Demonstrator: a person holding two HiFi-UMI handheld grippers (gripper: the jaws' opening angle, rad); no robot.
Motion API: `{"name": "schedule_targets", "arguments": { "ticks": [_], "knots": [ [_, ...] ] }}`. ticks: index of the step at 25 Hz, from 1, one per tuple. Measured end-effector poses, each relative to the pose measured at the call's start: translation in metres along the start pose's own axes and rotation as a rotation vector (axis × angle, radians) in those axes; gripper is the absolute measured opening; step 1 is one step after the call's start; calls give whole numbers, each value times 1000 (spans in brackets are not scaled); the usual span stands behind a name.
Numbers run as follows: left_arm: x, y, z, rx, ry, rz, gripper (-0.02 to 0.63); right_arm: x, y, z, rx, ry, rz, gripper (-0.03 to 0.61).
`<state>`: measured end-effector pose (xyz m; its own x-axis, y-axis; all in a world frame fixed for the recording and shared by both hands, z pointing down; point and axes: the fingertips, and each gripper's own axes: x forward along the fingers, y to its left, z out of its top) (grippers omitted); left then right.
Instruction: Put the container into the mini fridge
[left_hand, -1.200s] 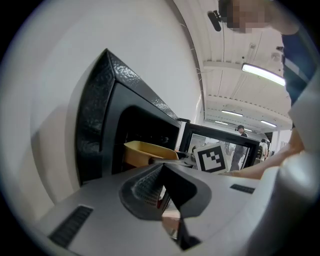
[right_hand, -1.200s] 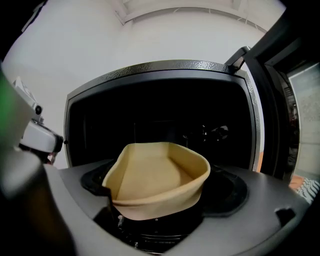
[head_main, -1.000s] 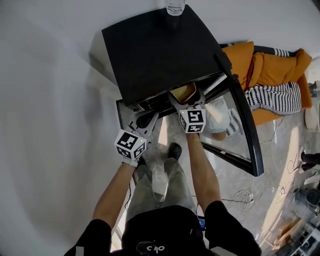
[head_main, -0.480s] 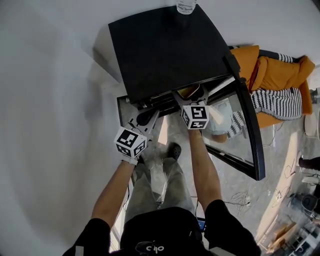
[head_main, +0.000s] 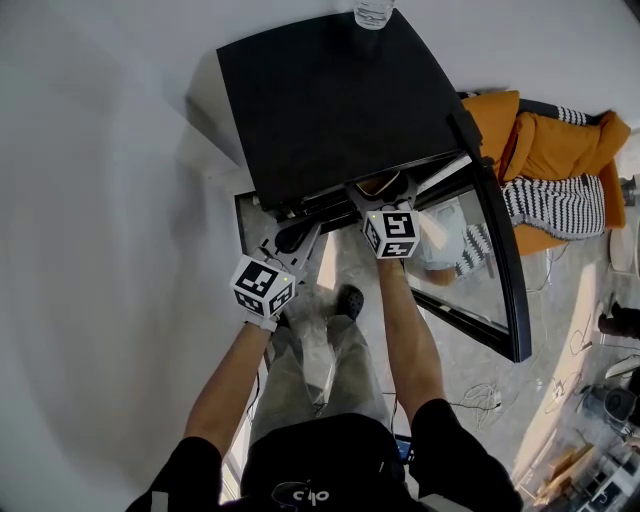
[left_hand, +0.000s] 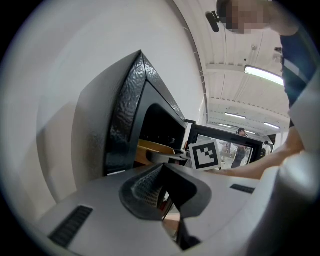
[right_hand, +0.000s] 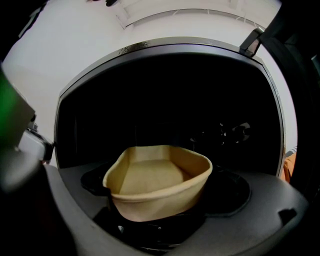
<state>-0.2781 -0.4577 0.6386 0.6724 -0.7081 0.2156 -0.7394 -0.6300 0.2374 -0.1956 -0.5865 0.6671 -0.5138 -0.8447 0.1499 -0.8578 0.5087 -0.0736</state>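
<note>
Both jaws of the right gripper (right_hand: 160, 207) are clamped on the near end of the tan container (right_hand: 152, 175), pinching its soft wall so the rim bows a little. The container sits level at the mouth of the mini fridge (head_main: 340, 100), with the dark cavity open behind it. From the head view only a sliver of it shows under the near edge of the fridge top. I cannot tell whether it rests on a shelf yet.

My judgement is that the step is best done by moving the container straight toward the far wall and keeping it flat. It should be lowered until the base is carried, and only then should the grip be loosened, since the thin wall may spring back. The open door (head_main: 495, 270) stands on the right, so the right forearm should stay left of it.

The left gripper (left_hand: 162, 187) has its jaws pressed together on nothing, low at the near left corner. It is best kept there, clear of the opening.
</note>
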Motion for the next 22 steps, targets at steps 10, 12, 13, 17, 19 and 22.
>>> {"name": "schedule_targets", "arguments": {
  "ticks": [10, 12, 13, 17, 19, 22],
  "knots": [
    [1, 1, 1, -7, -2, 7, 8, 0, 2, 0, 35, -6, 30, 540],
    [1, 1, 0, -10, -1, 9, 8, 0, 3, 0, 40, -7, 33, 546],
    [0, 1, 0, -10, -1, 10, 8, 0, 3, 0, 39, -6, 34, 551],
    [1, 1, 1, -8, -3, 14, 8, -1, 4, -1, 35, 1, 36, 555],
    [2, -1, 1, -9, -3, 15, 8, -2, 4, -2, 31, 5, 34, 555],
    [1, 0, 0, -15, -5, 18, 8, -6, 6, -3, 28, 9, 32, 555]
  ]
}}
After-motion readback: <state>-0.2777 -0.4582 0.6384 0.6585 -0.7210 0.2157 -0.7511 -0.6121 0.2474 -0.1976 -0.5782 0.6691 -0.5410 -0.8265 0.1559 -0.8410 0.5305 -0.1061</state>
